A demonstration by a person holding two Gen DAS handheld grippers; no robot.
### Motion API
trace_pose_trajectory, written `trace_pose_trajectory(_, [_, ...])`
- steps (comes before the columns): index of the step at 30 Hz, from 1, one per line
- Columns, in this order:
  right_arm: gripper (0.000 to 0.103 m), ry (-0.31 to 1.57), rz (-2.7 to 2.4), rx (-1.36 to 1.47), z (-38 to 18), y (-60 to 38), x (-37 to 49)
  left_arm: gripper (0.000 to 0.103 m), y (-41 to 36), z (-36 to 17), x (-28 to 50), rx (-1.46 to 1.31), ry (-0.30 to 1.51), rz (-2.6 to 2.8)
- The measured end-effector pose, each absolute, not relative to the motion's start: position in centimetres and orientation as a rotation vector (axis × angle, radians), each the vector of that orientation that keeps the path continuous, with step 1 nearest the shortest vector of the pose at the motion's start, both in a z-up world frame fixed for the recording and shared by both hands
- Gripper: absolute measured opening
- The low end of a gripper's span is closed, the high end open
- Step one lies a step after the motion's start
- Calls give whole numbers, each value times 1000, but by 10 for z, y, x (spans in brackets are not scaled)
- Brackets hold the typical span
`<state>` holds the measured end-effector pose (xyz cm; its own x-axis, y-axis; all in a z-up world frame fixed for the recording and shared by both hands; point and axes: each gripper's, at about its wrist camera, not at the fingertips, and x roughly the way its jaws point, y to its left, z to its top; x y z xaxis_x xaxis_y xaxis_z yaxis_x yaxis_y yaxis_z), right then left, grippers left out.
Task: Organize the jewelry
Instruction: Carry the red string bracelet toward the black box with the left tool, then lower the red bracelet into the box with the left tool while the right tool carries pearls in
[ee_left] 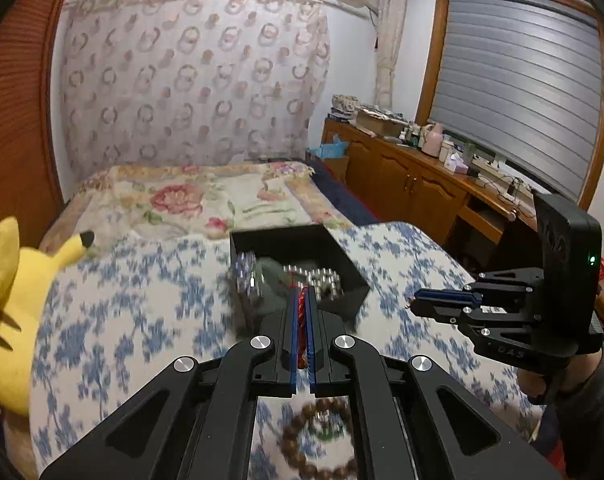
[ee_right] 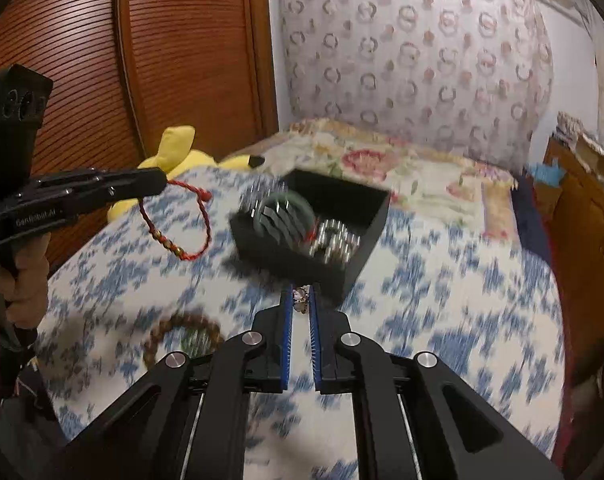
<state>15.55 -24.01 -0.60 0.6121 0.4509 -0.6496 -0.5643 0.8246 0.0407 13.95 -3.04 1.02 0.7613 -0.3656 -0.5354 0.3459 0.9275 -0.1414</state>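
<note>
Red braided cord bracelet [ee_right: 182, 224] hangs limp and light, pinched in the left claw [ee_left: 301, 300]; the right claw [ee_right: 301, 300] nips a small, slippery metal trinket [ee_right: 301, 299].

box [ee_left: 334, 258] on bedspread [ee_left: 142, 304] | plush toy [ee_left: 14, 300] left of box | bead bracelet [ee_left: 322, 440] before box

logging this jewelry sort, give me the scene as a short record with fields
surface: bed with blue floral cover
left gripper: shut on red braided bracelet
right gripper: shut on small metallic jewelry piece
black box: open, holds silver bead bracelet and green bangle
not yet boxed: brown bead bracelet on the cover
nearby: yellow plush toy
</note>
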Motion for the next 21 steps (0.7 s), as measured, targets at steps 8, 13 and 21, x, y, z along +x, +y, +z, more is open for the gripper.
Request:
trace_pose_trajectory(8, [9,678,600,-171,0,-231,206,2,-41,15,182,-3,598,-375])
trace_pose_trajectory(13, [9,697,602,-177,-9,-226,233,2,-41,11,211,1,622,-362])
trace_pose_trajectory(21, [9,709,629,-156,-18,-223,262,2,-42,-1,248,16,661,-345])
